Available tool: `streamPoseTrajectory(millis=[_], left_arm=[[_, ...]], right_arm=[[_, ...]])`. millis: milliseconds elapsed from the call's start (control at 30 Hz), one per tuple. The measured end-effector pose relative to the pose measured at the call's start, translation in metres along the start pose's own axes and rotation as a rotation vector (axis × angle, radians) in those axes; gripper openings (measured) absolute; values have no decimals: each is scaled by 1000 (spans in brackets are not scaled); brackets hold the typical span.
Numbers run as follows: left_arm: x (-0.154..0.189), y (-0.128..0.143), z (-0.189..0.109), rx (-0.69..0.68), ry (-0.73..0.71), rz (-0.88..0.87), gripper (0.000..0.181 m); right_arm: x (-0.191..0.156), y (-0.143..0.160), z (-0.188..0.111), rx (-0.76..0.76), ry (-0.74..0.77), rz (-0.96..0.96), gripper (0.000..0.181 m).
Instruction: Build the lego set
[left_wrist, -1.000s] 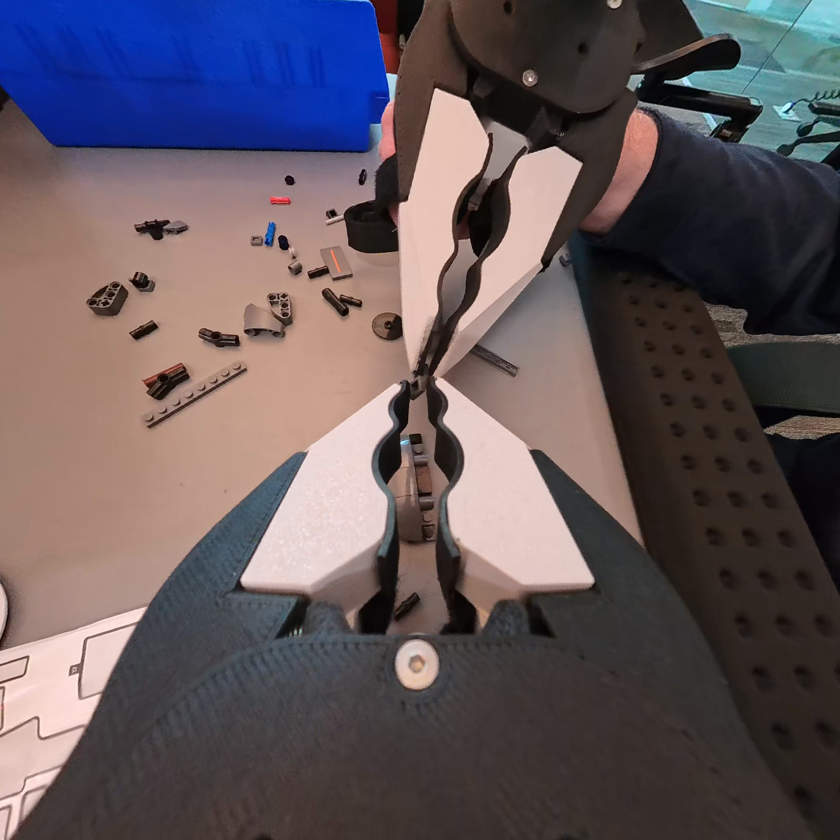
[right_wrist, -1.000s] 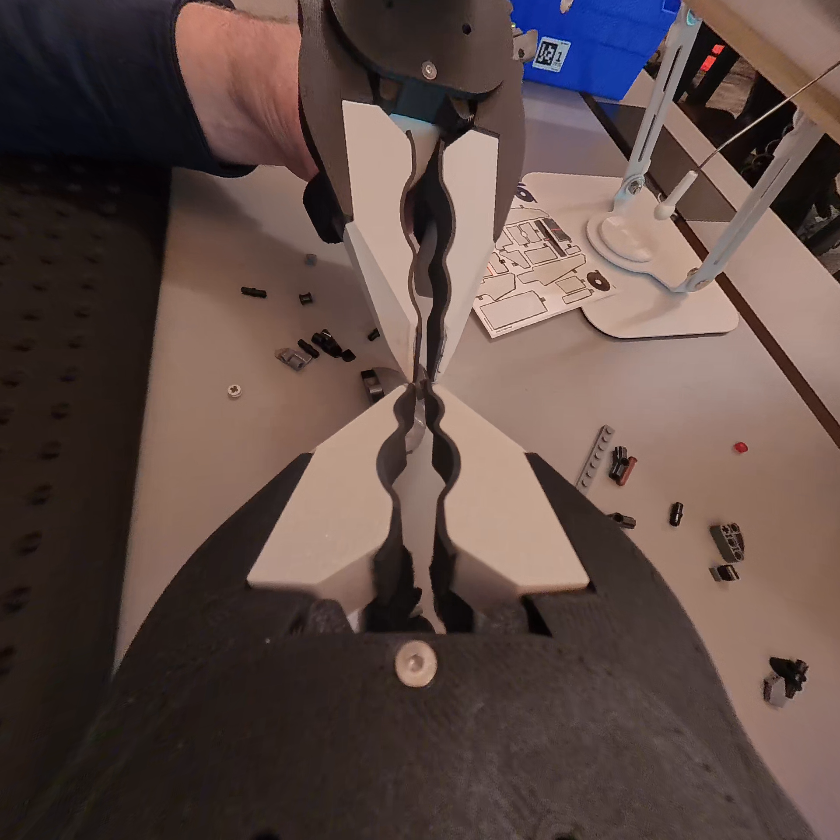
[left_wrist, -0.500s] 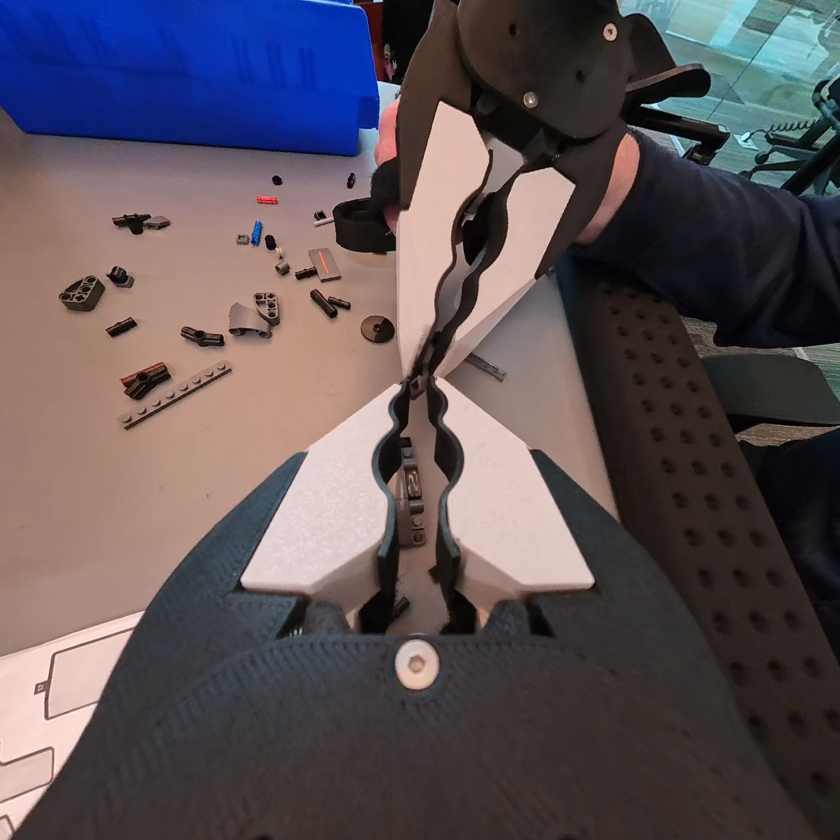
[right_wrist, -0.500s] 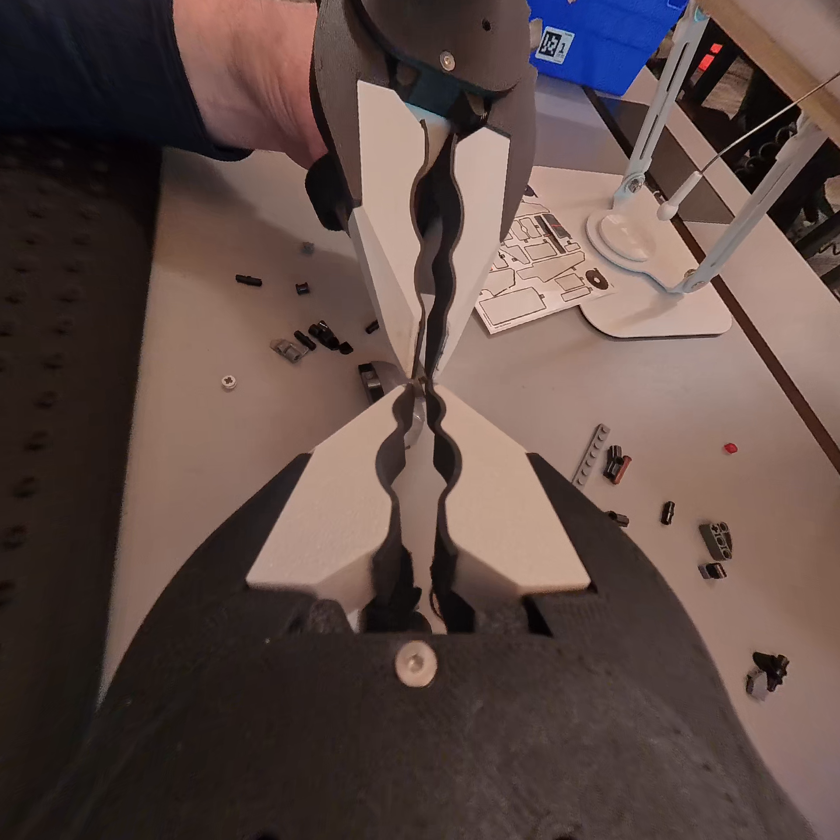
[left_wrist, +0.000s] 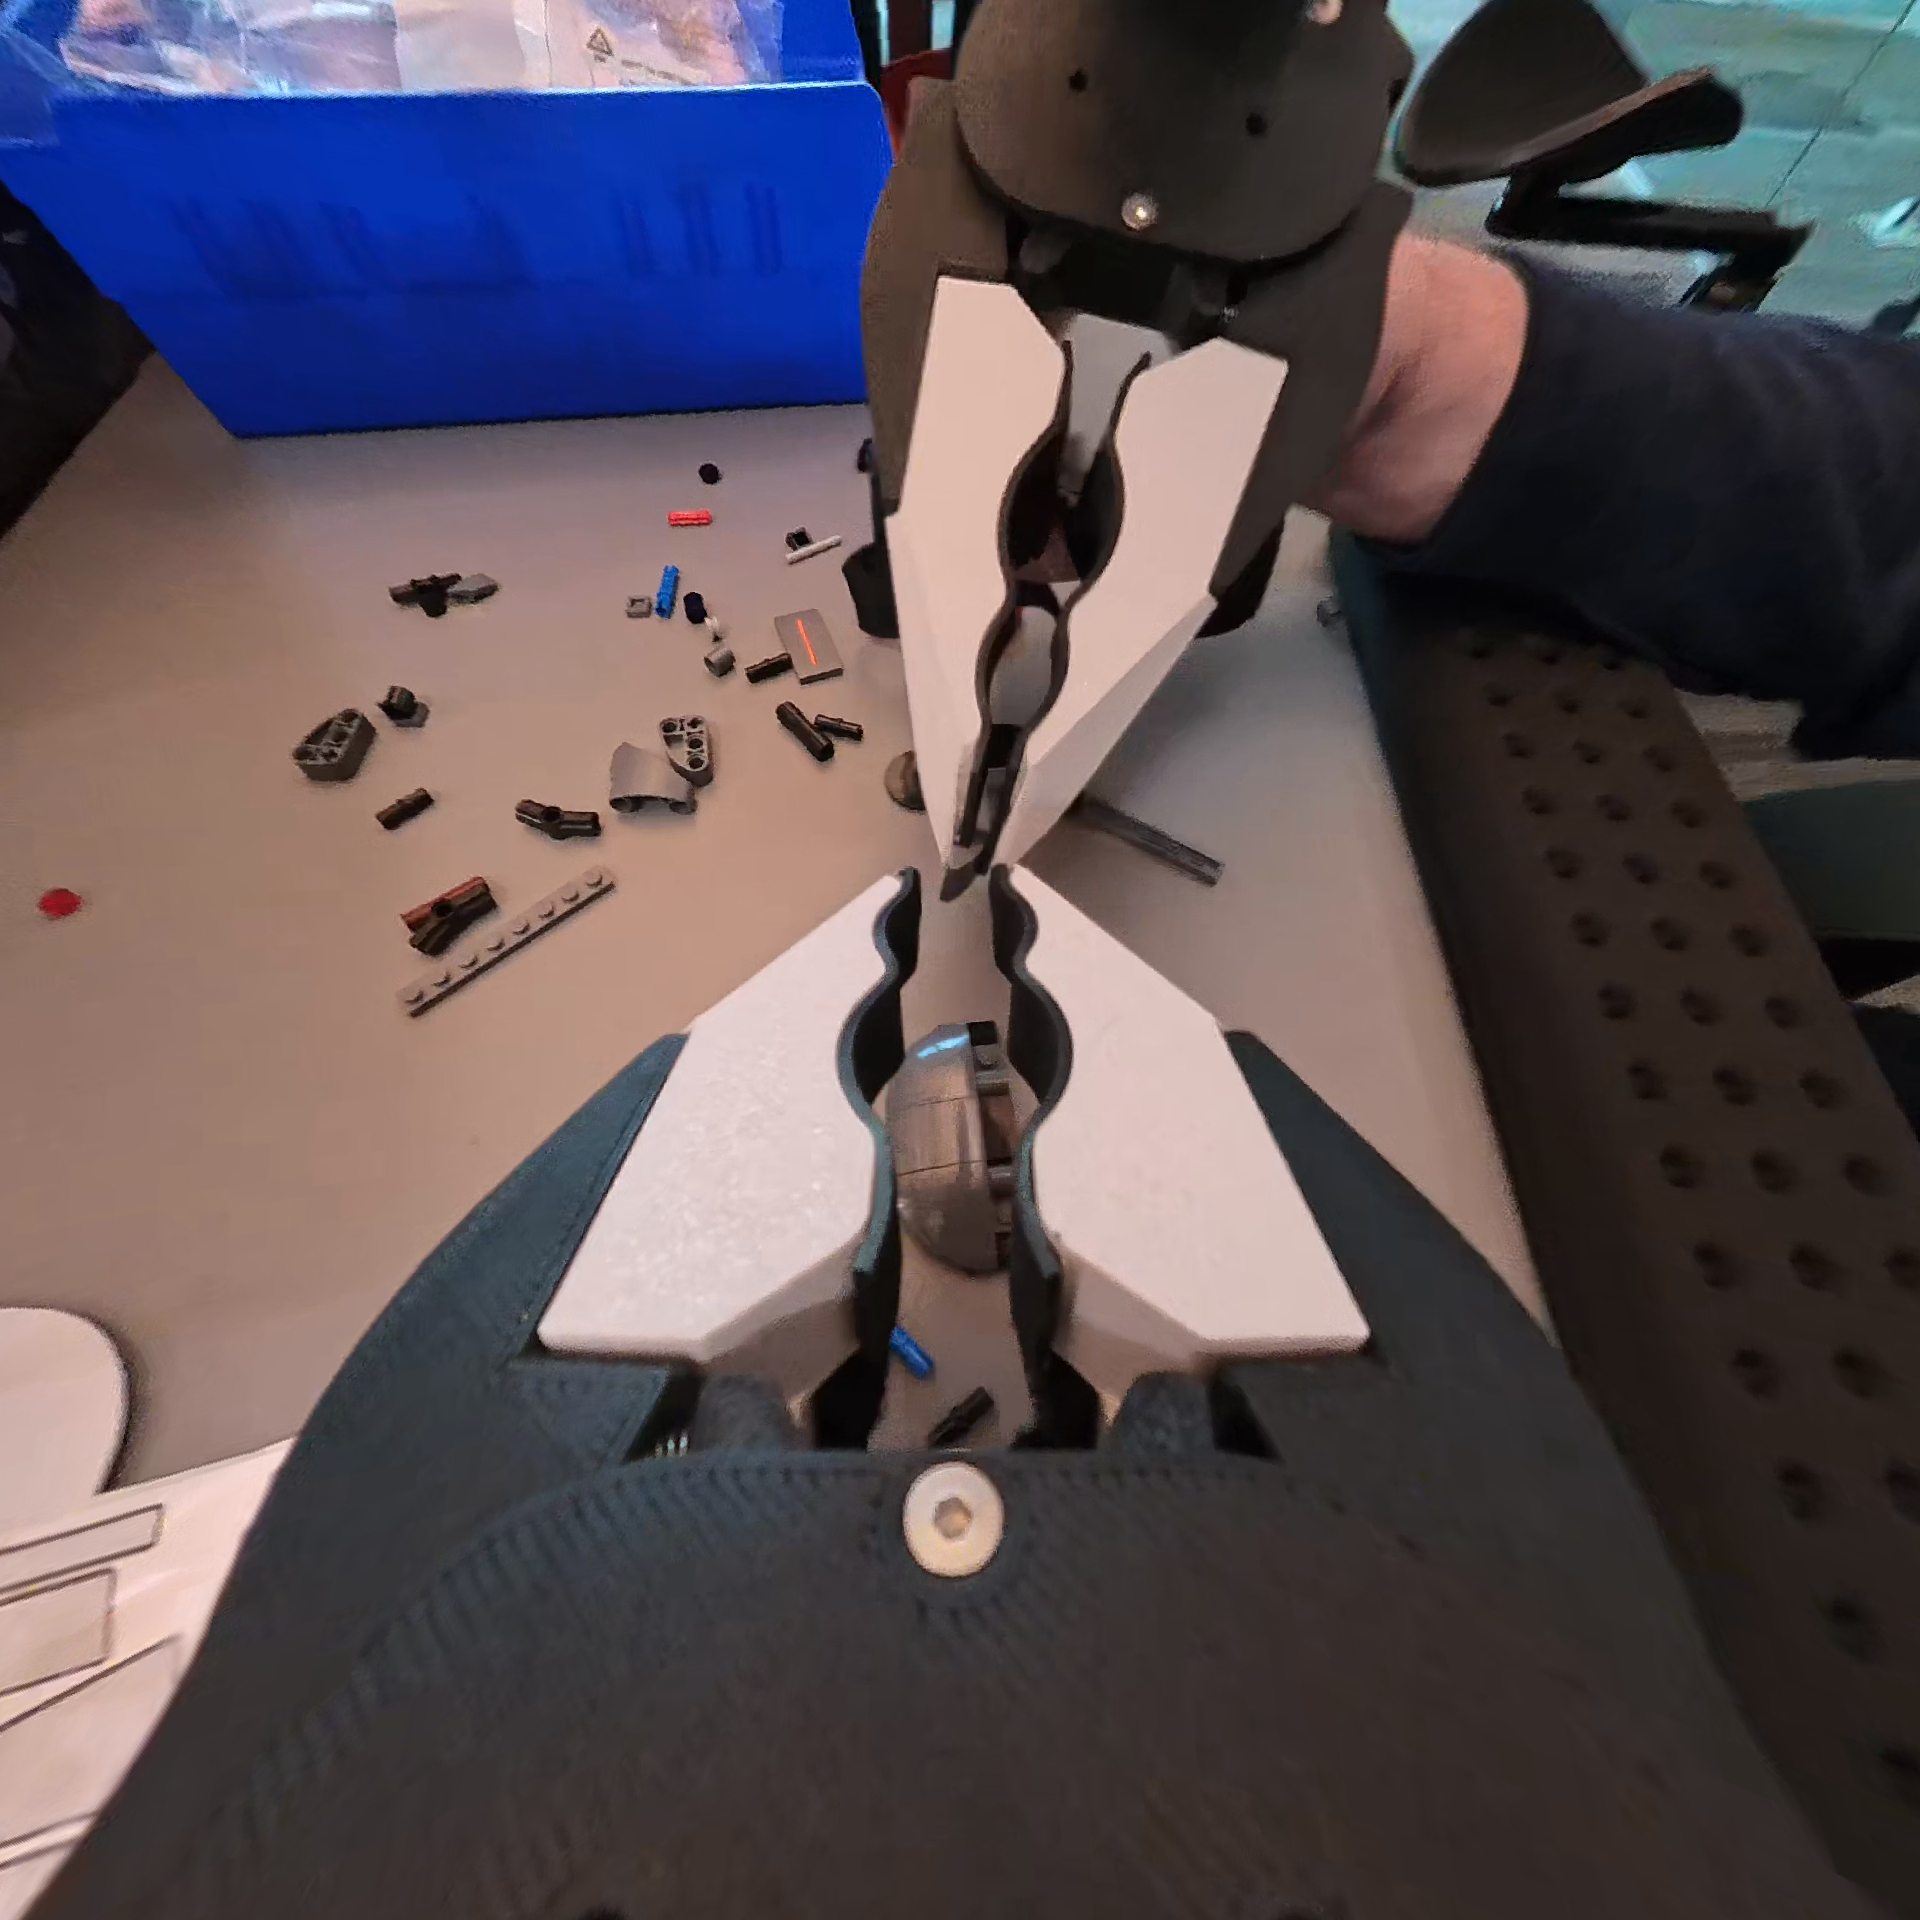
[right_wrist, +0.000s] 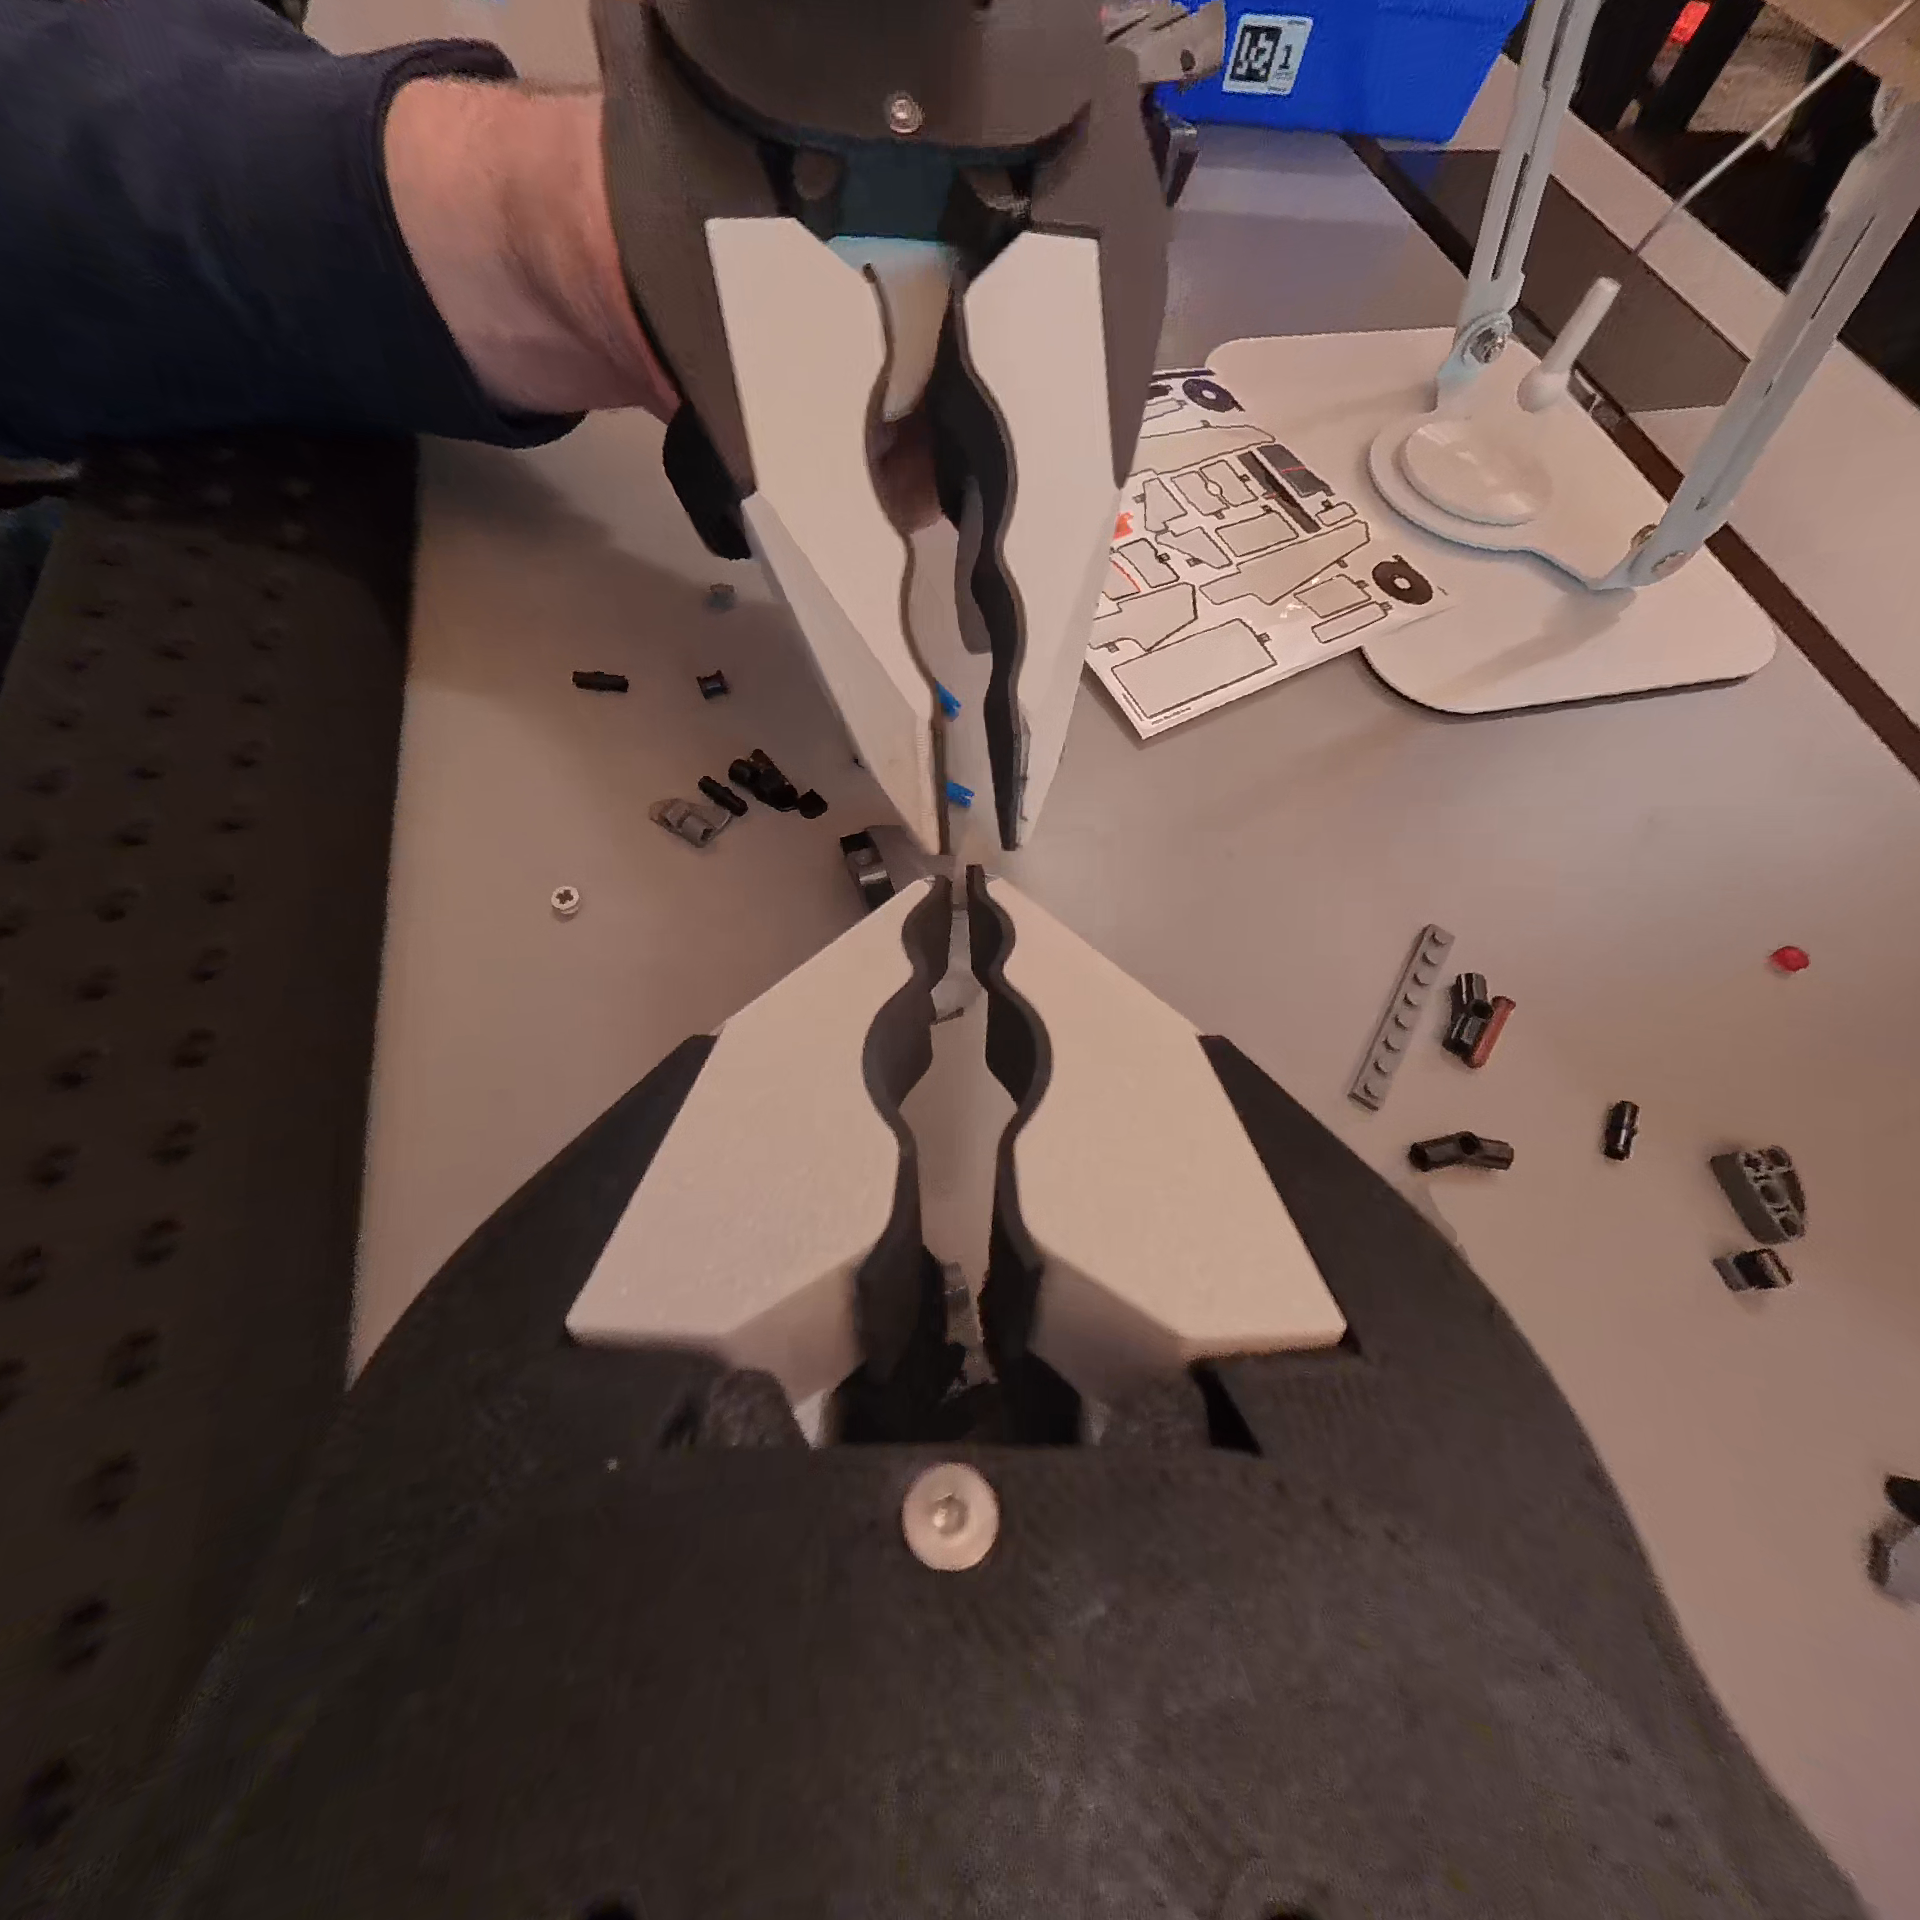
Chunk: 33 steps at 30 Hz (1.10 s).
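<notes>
Both views are lit evenly and softly from above, so only faint shadows are cast under the loose pieces on the grey table (left_wrist: 239, 1091). Strong wide-angle bending is seen toward the edges, where detail is smeared, and slight motion blur is noticed across the blue bin (left_wrist: 447, 249)

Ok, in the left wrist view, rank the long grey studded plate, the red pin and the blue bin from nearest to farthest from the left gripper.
From the left gripper:
1. Long grey studded plate, on the table to its left.
2. Red pin, farther back on the left.
3. Blue bin, at the table's far edge.
</notes>
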<state>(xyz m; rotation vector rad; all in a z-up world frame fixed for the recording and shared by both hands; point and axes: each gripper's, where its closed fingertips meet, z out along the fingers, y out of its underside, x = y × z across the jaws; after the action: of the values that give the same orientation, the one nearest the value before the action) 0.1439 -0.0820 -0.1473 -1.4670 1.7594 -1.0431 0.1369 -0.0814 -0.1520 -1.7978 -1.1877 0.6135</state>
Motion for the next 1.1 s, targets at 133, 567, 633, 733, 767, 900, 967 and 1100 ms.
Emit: streamPoseTrajectory(millis=[133, 567, 633, 733, 767, 900, 967, 1100], left_arm=[[2, -6, 0, 11, -51, 86, 11], [-6, 1, 8, -164, -336, 507, 13], [-7, -2, 7, -169, -361, 539, 14], [-7, -3, 6, -185, -396, 591, 15], [-7, -2, 7, -198, -405, 610, 15], [-5, 2, 11, -239, -414, 659, 12], [-4, 4, 13, -247, -411, 672, 8], [-4, 7, 14, -264, -403, 672, 7]], right_arm=[[2, -1, -3, 25, -31, 69, 1], [-2, 3, -8, 42, -142, 220, 1], [-2, 2, -8, 45, -153, 235, 1], [-2, 2, -10, 52, -167, 255, 1], [-3, 2, -9, 48, -171, 261, 1], [-4, 6, -8, 29, -185, 279, 1], [-4, 6, -8, 27, -190, 285, 1], [-5, 8, -7, 14, -197, 288, 1]])
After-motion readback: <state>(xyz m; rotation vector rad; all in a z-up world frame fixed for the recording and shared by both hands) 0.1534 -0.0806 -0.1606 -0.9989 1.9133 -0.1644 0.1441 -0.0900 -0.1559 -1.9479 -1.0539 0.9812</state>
